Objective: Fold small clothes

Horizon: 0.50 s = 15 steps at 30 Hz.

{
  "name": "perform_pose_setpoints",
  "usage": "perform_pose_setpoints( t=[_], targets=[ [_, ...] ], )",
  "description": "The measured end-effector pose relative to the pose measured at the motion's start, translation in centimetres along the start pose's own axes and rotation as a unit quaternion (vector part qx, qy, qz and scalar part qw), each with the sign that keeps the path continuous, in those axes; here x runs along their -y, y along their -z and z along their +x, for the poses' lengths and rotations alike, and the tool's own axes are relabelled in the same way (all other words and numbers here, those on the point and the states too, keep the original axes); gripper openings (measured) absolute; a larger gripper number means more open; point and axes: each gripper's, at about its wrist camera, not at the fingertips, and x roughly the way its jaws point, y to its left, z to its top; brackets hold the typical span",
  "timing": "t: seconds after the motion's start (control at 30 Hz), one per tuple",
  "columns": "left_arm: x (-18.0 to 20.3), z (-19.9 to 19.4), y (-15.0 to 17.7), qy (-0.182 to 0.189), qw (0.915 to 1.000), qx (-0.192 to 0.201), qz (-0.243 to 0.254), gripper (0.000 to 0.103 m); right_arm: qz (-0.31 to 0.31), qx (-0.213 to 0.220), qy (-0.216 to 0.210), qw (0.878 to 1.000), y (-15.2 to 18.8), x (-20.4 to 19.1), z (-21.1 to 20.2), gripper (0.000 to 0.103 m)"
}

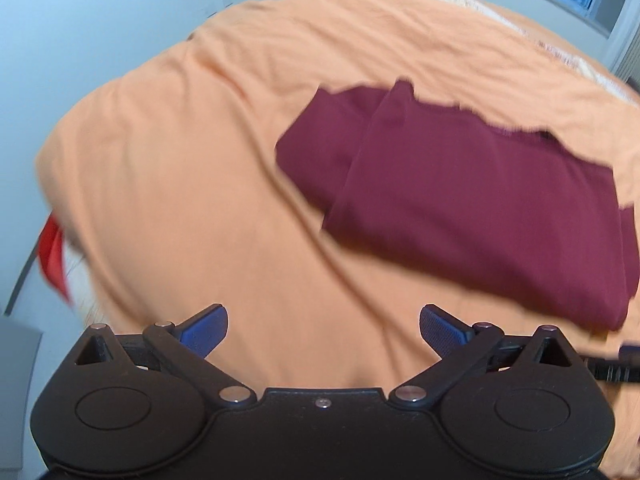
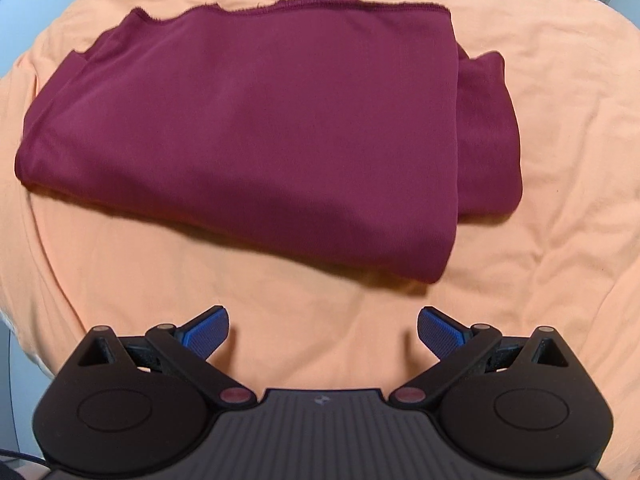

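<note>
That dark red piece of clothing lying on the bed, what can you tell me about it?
The maroon garment is a soft, smooth-looking fabric, already folded into a rough rectangle of several layers. A narrower folded layer pokes out from under the top one along one side. Its far edge is uneven and slightly frayed-looking, with a seam. It lies flat on the orange bedsheet, which is all that touches it. Both pairs of tongs, left and right, are open and apart from it.

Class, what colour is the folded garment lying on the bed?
Dark maroon, plain, with no pattern: the garment shows best in the right wrist view.
</note>
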Motion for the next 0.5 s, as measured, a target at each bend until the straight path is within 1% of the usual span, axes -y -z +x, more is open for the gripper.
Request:
perform_pose_setpoints(
  t=[0.13,0.2,0.27,0.33,0.37,0.43,0.5],
  targets=[
    [0.4,-0.8,3.5,-0.019,0.9995,-0.024,-0.009,0.102,-0.046,0.024,0.004,0.999,1.0,-0.7,-0.7,0.103],
    [0.4,-1.2,4.5,-0.029,0.9989,-0.034,-0.010,0.102,-0.061,0.028,0.002,0.998,1.7,-1.0,-0.8,0.103],
    [0.6,-1.7,5.1,-0.044,0.9980,-0.045,0.001,0.102,-0.068,0.024,-0.006,0.997,2.8,-1.3,-0.6,0.103],
    [0.9,-2.4,5.4,-0.074,0.9963,-0.040,0.017,0.102,-0.068,0.011,-0.016,0.998,4.1,-1.5,-0.3,0.103],
    [0.9,-2.7,5.5,-0.087,0.9954,-0.032,0.024,0.102,-0.065,-0.003,-0.022,0.998,4.4,-1.4,0.0,0.103],
    [0.7,-3.2,5.4,-0.097,0.9945,-0.025,0.031,0.102,-0.056,-0.014,-0.035,0.998,4.7,-1.2,-0.1,0.103],
    [0.6,-3.5,5.6,-0.097,0.9945,-0.024,0.034,0.102,-0.046,-0.004,-0.034,0.998,4.5,-1.0,-0.6,0.103]
  ],
)
